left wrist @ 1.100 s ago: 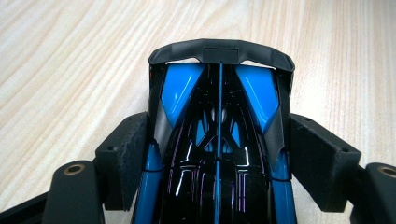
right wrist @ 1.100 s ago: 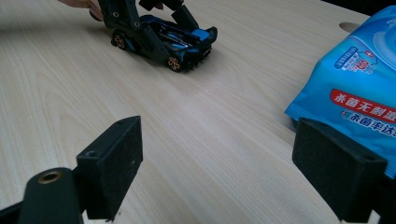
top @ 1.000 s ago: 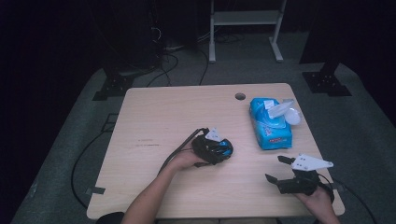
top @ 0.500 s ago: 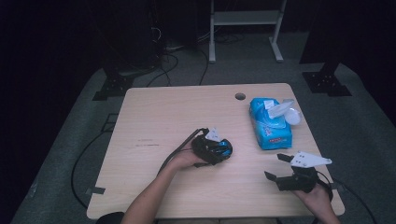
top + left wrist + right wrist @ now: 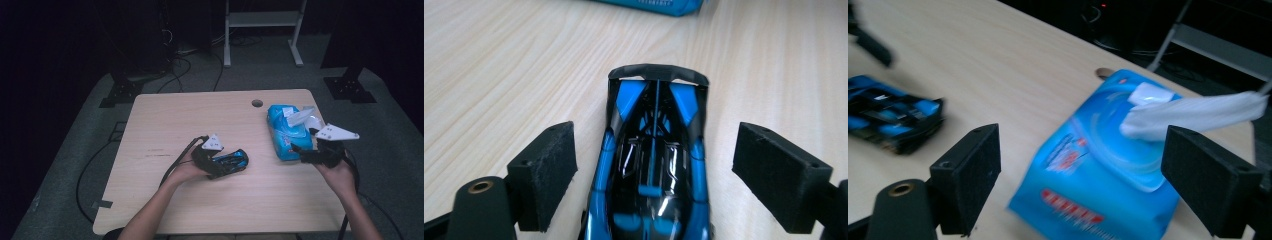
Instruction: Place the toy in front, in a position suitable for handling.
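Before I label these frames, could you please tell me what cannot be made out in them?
- Toy car: in the left gripper view its near end is cut off by the bottom edge.
- Wet wipes pack: in the right gripper view its printed text is too blurred to read.
- Right gripper: in the high view its fingers are small and dark against the pack, so their spacing is unclear there.
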Motion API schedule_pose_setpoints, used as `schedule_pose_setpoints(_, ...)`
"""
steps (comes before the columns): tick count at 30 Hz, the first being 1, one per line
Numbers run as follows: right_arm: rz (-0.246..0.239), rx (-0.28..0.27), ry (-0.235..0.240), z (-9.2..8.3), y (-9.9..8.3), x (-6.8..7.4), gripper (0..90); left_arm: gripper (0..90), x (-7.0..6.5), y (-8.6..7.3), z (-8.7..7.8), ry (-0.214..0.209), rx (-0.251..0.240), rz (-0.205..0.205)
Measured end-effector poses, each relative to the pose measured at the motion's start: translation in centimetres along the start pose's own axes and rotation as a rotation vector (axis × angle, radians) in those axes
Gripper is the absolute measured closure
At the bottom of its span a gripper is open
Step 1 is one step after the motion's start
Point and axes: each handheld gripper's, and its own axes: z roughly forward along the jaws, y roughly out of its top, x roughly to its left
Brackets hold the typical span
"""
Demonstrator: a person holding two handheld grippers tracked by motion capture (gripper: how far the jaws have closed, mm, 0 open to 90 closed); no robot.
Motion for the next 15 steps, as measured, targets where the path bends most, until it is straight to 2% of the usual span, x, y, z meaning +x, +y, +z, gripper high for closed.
schedule_pose_setpoints(3,0.013,0.011,-0.026,1.4,1.1,-1.4,15.4,16.7,-0.1,-0.6,-1.0,0.013,-0.014,0.001)
schedule_pose_setpoints(7,0.005,0.024,-0.094,3.1,2.0,-3.1,15.4,16.2,-0.1,-1.2,-1.7,0.017,-0.02,-0.002)
schedule_pose_setpoints(11,0.041,0.031,-0.127,4.5,2.2,-4.7,15.4,16.2,-0.1,-1.8,-2.5,0.027,-0.025,-0.002)
schedule_pose_setpoints(13,0.043,0.027,-0.163,5.1,2.1,-5.4,15.7,16.2,0.0,-2.1,-2.9,0.033,-0.02,0.006)
schedule_pose_setpoints(15,0.078,0.042,-0.192,6.1,2.0,-6.6,15.9,16.2,0.0,-2.3,-3.2,0.038,-0.024,0.001)
